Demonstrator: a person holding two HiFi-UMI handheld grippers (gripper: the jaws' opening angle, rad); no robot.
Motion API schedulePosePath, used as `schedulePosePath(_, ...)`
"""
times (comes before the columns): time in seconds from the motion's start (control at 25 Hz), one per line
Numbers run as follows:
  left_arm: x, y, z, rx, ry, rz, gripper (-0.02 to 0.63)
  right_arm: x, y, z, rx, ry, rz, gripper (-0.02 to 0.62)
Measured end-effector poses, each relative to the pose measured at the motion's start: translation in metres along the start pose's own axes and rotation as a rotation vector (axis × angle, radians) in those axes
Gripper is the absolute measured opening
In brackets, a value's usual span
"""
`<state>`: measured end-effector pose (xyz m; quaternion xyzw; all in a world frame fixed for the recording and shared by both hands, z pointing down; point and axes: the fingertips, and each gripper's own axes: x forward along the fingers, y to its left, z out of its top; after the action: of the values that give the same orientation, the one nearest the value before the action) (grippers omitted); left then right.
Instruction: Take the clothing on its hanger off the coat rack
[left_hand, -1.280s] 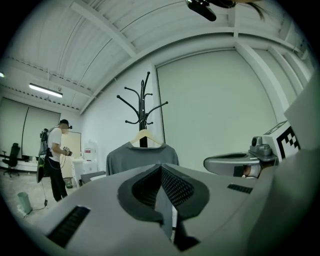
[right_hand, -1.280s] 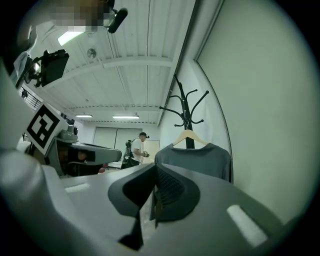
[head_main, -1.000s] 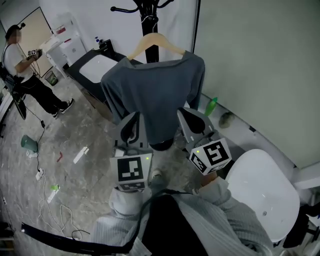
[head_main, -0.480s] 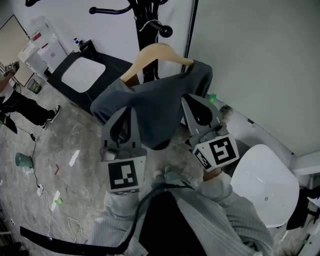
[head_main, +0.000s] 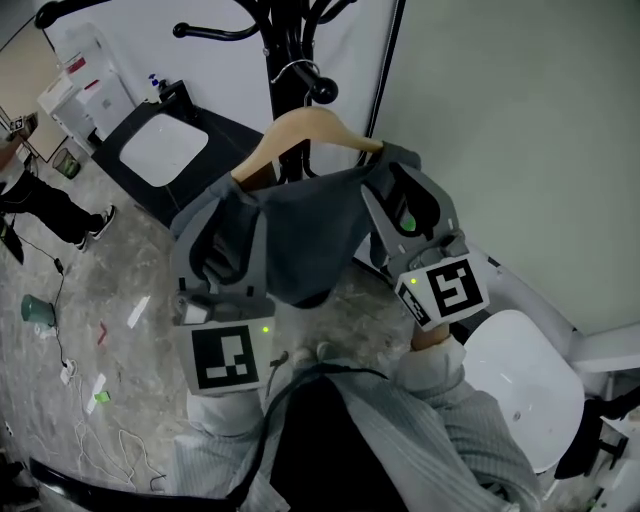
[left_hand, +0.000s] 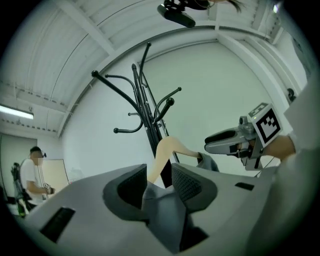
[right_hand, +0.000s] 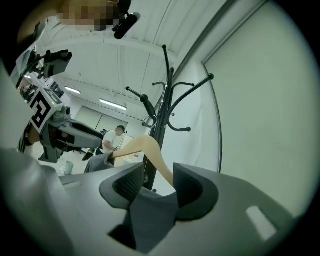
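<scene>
Both grippers have risen to the shoulders of the grey fabric shirt (head_main: 300, 230). It hangs on a pale wooden hanger (head_main: 305, 125) hooked over a peg of the black metal coat rack (head_main: 285, 50).

Jaws of the left gripper (head_main: 225, 218) and right gripper (head_main: 408, 192) are opening, with shoulder fabric between each pair, unclamped.

Hazard: closing on cloth alone could pull the shirt off the hanger. An uneven lift may snag the hook on the peg.
</scene>
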<state>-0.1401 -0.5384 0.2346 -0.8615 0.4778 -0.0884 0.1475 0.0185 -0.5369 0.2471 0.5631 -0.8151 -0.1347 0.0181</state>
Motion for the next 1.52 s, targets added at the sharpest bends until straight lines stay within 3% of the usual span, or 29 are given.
schedulePosePath(0.24, 0.028, 0.014, -0.020, 0.277, 0.138, 0.131, 0.199, 0.034, -0.004, -0.005, -0.247, 0.119, 0.055, 0.226)
schedulePosePath(0.52, 0.069, 0.016, -0.031, 0.433, 0.193, 0.160, 0.222, 0.070, -0.003, -0.022, -0.422, 0.172, 0.121, 0.227)
schedulePosePath(0.84, 0.090, 0.016, -0.034, 0.503, 0.194, 0.168, 0.218, 0.088, 0.004, -0.029, -0.490, 0.182, 0.111, 0.213)
schedulePosePath(0.96, 0.089, 0.016, -0.032, 0.543, 0.190, 0.183, 0.134, 0.086, -0.001, -0.024, -0.515, 0.156, 0.051, 0.125)
schedulePosePath(1.24, 0.088, 0.012, -0.034, 0.543, 0.203, 0.165, 0.101, 0.084, -0.003, -0.024, -0.546, 0.147, -0.003, 0.117)
schedulePosePath(1.52, 0.069, 0.008, -0.006, 0.560, 0.134, 0.191, 0.101, 0.065, -0.002, 0.004, -0.567, 0.102, -0.061, 0.117)
